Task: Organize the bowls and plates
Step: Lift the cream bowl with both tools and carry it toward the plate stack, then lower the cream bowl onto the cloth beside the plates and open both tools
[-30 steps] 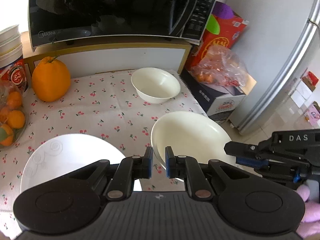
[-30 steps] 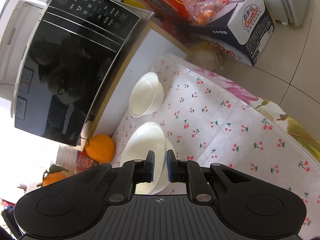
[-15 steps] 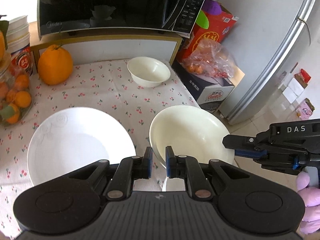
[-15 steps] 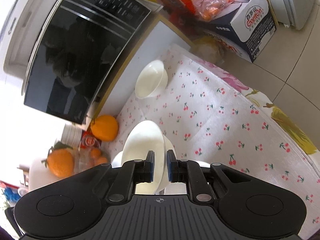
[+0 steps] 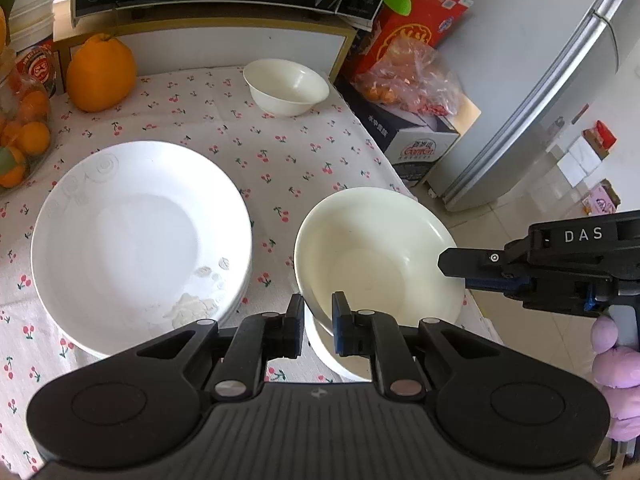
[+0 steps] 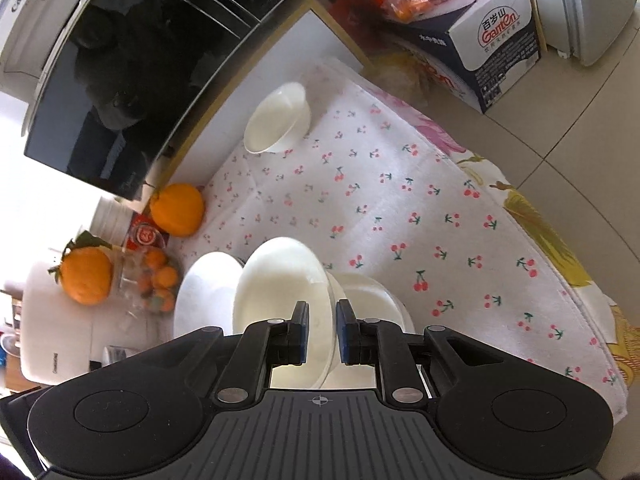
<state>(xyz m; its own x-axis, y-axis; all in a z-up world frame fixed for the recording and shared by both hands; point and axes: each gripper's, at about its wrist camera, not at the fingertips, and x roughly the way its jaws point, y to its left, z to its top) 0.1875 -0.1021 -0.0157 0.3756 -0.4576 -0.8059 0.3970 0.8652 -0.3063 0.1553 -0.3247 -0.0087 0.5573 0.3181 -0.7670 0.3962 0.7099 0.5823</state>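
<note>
Both the left gripper (image 5: pixel 316 324) and right gripper (image 6: pixel 321 332) pinch the cream bowl (image 5: pixel 376 256) rim, narrowly parted

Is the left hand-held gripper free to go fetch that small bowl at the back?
Probably not yet: the left hand-held gripper is clamped on the cream bowl. The cloth toward the small bowl looks bare.

— Left gripper (image 5: pixel 316 322)?
— You hold it level, jaws closed on a bowl rim.
— Right gripper (image 6: pixel 322 334)?
— You clamp the opposite rim, your hand (image 5: pixel 614 364) gloved.
</note>
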